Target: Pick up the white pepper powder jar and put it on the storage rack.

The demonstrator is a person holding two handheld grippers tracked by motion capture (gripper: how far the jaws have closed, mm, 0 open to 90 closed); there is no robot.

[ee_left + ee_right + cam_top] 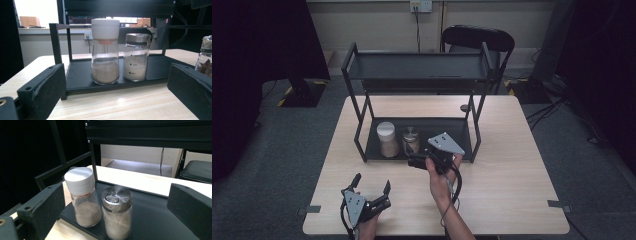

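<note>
A black two-tier rack (pixel 417 66) stands on the wooden table (pixel 507 170). On its lower shelf (pixel 80 75) a white-lidded jar (pixel 387 139) of brown powder stands left of a metal-lidded jar (pixel 411 140) of pale powder. My right gripper (pixel 414 161) is held at the shelf's front edge, pointing left at the two jars, open with nothing between its fingers. Its view shows the white-lidded jar (pixel 83 197) and, closer, the metal-lidded jar (pixel 116 212). My left gripper (pixel 372 181) rests open near the table's front edge, facing both jars (pixel 105 52).
A third jar (pixel 205 58) holding star anise shows at the right edge of the left gripper view. The rack's upper shelf is bare. A black chair (pixel 478 37) stands behind the table. Bare tabletop lies to the right of the rack and along the front.
</note>
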